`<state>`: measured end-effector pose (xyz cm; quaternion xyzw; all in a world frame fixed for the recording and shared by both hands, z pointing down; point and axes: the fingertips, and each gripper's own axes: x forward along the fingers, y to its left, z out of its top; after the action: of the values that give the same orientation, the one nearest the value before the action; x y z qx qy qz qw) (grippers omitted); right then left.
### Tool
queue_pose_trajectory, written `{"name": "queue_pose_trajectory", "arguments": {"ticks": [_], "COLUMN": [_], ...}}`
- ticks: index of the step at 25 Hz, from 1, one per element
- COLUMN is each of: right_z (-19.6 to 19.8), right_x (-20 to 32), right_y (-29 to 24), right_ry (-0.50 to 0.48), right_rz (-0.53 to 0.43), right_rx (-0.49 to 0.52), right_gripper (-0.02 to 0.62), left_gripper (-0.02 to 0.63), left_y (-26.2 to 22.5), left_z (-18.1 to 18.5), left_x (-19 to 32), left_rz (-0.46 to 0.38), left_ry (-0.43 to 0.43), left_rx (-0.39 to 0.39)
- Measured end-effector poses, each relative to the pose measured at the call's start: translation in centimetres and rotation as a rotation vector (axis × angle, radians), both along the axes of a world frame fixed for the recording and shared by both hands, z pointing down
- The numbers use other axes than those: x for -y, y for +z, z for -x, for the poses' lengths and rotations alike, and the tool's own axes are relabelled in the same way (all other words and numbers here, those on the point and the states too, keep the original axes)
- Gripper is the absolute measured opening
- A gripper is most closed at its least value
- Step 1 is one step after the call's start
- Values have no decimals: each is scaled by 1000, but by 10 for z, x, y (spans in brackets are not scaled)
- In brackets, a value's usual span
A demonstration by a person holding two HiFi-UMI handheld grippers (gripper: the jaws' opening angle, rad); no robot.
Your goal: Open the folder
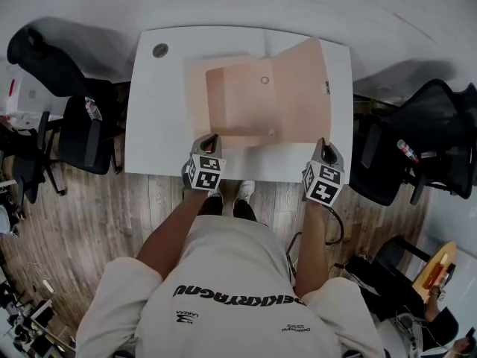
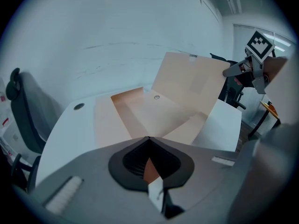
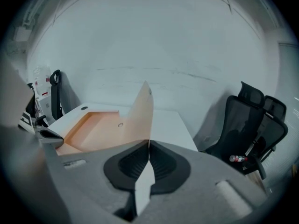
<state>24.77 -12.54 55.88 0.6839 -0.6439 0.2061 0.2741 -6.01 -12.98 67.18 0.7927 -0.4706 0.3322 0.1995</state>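
Observation:
A peach paper folder (image 1: 242,103) lies on the white table (image 1: 156,125), with a round snap (image 1: 264,80) on its inner panel. Its cover (image 1: 304,88) stands lifted at the right, tilted up off the base. My left gripper (image 1: 211,142) is shut on the folder's near left edge; in the left gripper view a peach strip runs between the closed jaws (image 2: 148,138). My right gripper (image 1: 326,146) is shut on the near corner of the cover (image 3: 142,108), which rises edge-on ahead of the jaws (image 3: 149,141). The folder's base (image 3: 93,129) lies to the cover's left.
A round grommet (image 1: 160,50) sits in the table's far left corner. Black office chairs stand on both sides (image 1: 82,129) (image 1: 425,140); a bottle (image 3: 238,158) lies on the right one. The person stands at the table's near edge on a wood floor.

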Motion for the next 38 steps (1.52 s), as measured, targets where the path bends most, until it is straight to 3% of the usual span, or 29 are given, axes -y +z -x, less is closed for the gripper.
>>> {"name": "queue_pose_trajectory", "arguments": {"ticks": [16, 21, 28, 38], "right_z": [-22, -30, -40, -53], "right_x": [-14, -23, -37, -47], "right_y": [25, 37, 59, 75], "right_ry": [62, 106, 208, 321], "right_rz": [79, 107, 113, 101], "right_rx": [33, 100, 304, 394], "right_gripper": [8, 14, 23, 34], "left_gripper": [-5, -5, -5, -5], "left_y": [2, 1, 2, 2], "left_z": [13, 17, 28, 30], "left_x": [-7, -9, -10, -11], "left_rz": [-3, -17, -23, -25], "left_ry": [5, 8, 11, 15], "left_rx": [23, 30, 34, 42]}}
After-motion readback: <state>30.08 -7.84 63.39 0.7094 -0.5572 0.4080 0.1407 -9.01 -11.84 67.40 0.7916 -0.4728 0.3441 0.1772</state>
